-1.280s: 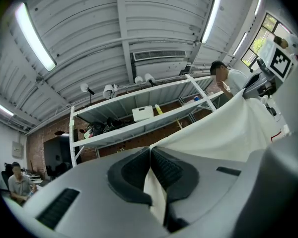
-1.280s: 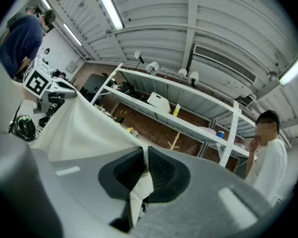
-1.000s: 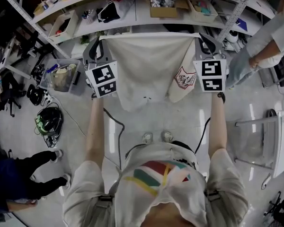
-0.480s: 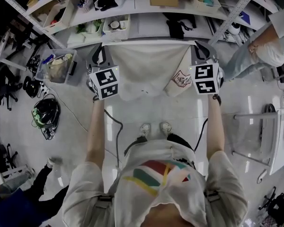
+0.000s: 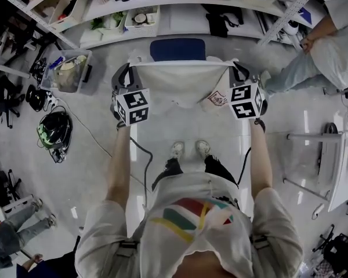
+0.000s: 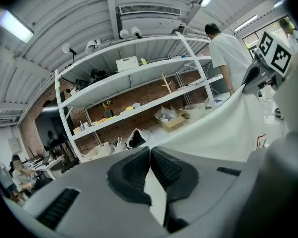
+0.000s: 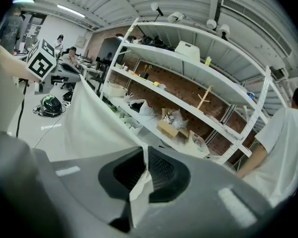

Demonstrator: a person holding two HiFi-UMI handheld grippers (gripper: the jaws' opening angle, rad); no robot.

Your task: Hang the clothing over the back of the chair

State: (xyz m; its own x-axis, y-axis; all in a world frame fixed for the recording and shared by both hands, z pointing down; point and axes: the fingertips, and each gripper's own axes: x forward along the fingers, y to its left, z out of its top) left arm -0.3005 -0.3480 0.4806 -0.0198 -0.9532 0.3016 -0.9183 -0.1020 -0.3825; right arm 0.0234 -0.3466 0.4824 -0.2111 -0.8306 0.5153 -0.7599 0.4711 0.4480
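Note:
A white garment (image 5: 182,83) with a small red print near its right edge hangs stretched between my two grippers. My left gripper (image 5: 129,73) is shut on its left top corner, and my right gripper (image 5: 234,70) is shut on its right top corner. Just beyond the cloth's top edge stands the blue chair (image 5: 177,49), its back showing above the fabric. In the left gripper view a fold of white cloth (image 6: 223,133) is pinched at my left gripper (image 6: 150,151). In the right gripper view the cloth (image 7: 89,118) runs off to the left from my right gripper (image 7: 145,150).
White shelves (image 5: 180,16) with bins and boxes stand behind the chair. A person (image 5: 330,33) is at the far right. A plastic bin (image 5: 69,71) and a helmet (image 5: 53,135) lie on the floor at left. A clear-topped frame (image 5: 313,167) stands at right.
Both grippers have come down together with the garment held taut. The blue chair has come into view just beyond the cloth's top edge.

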